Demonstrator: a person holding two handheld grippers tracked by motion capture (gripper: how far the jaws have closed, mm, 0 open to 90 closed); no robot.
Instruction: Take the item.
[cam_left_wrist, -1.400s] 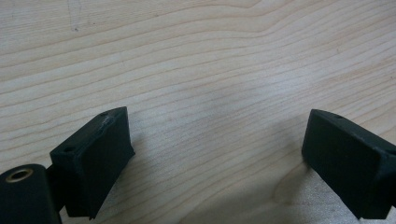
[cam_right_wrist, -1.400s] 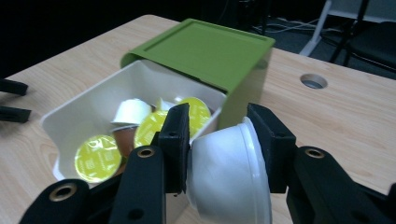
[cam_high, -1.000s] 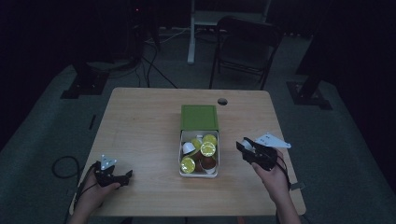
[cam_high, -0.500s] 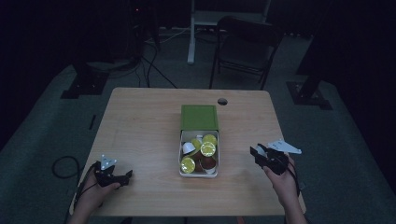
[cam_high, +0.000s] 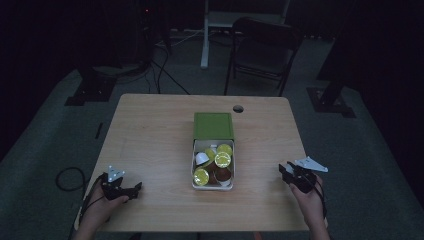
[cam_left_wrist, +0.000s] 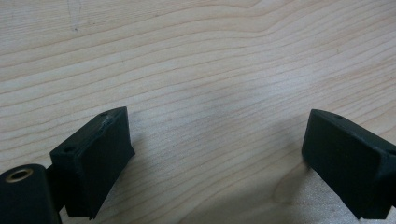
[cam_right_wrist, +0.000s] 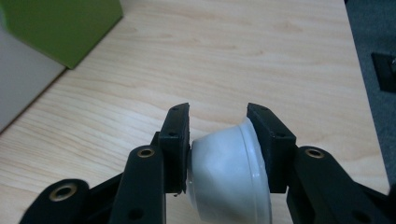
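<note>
A white box (cam_high: 193, 170) with its green lid (cam_high: 213, 125) swung back sits mid-table, holding several pods: yellow-topped ones (cam_high: 222, 159) and a white one (cam_high: 202, 157). My right gripper (cam_high: 284, 170) hovers low near the table's right front edge, to the right of the box. In the right gripper view the right gripper (cam_right_wrist: 218, 116) is shut on a white pod (cam_right_wrist: 229, 172), lying sideways between the pads. My left gripper (cam_high: 136, 189) rests at the front left. In the left gripper view the left gripper (cam_left_wrist: 215, 158) is open over bare wood.
The wooden table (cam_high: 150, 135) has a round cable hole (cam_high: 238, 108) near its far edge. A folding chair (cam_high: 262, 50) and stand legs are on the dark floor beyond. A cable (cam_high: 67, 177) loops off the left edge.
My right gripper has carried the white pod rightward and down, away from the box toward the table's right front edge. The left gripper has stayed put.
</note>
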